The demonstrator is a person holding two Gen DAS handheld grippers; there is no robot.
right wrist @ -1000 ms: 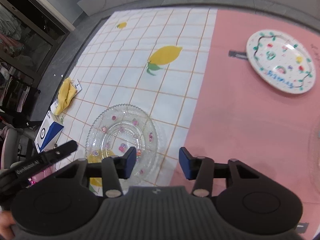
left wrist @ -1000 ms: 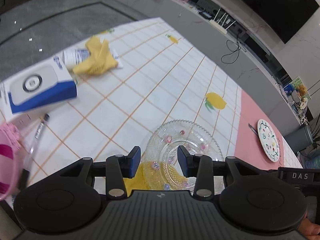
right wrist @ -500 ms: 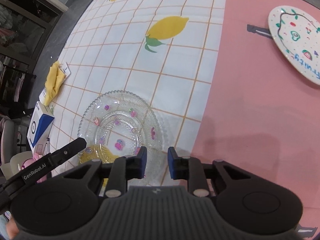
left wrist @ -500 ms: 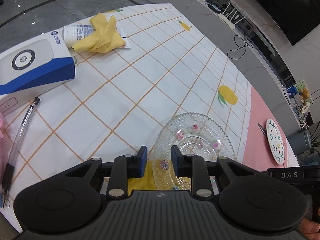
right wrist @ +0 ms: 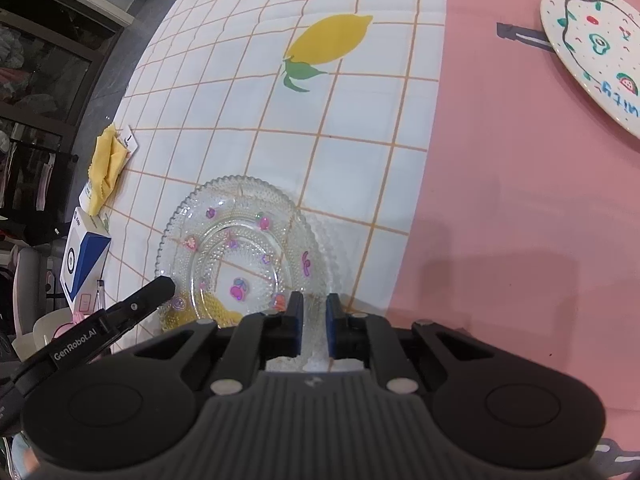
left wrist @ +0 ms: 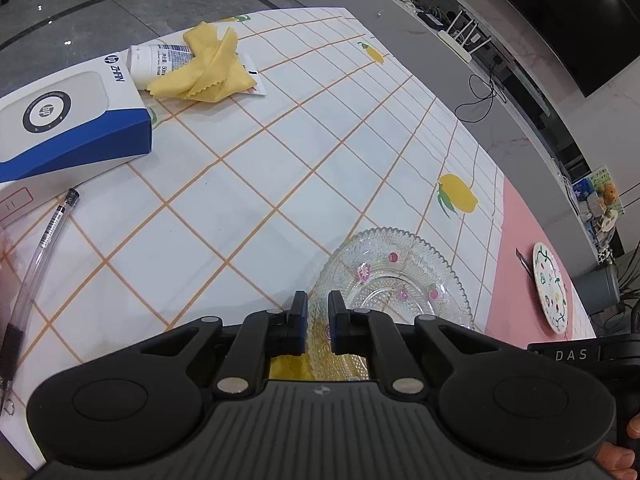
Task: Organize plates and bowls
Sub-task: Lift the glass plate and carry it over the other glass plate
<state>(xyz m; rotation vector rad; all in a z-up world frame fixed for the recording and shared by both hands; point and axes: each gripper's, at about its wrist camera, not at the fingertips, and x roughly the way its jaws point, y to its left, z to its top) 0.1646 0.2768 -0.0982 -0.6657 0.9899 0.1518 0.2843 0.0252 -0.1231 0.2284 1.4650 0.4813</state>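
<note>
A clear glass plate [left wrist: 396,276] with small pink and purple fruit marks lies on the checked tablecloth; it also shows in the right wrist view [right wrist: 240,256]. My left gripper [left wrist: 318,320] is shut on the plate's near left rim. My right gripper [right wrist: 312,320] is shut on its near right rim. The left gripper's body [right wrist: 120,316] shows at the plate's left edge in the right wrist view. A white painted plate [right wrist: 596,56] lies on the pink cloth far right; it shows small in the left wrist view [left wrist: 554,292].
A blue and white box [left wrist: 68,120], a white bottle [left wrist: 156,64] under a yellow cloth [left wrist: 208,68] and a clear pen [left wrist: 36,256] lie on the left. A dark strip [right wrist: 520,34] lies beside the painted plate. A counter with cables runs behind the table.
Both grippers have closed from wide open onto the glass plate's near rim and moved in closer to it. The plate has stayed in its place.
</note>
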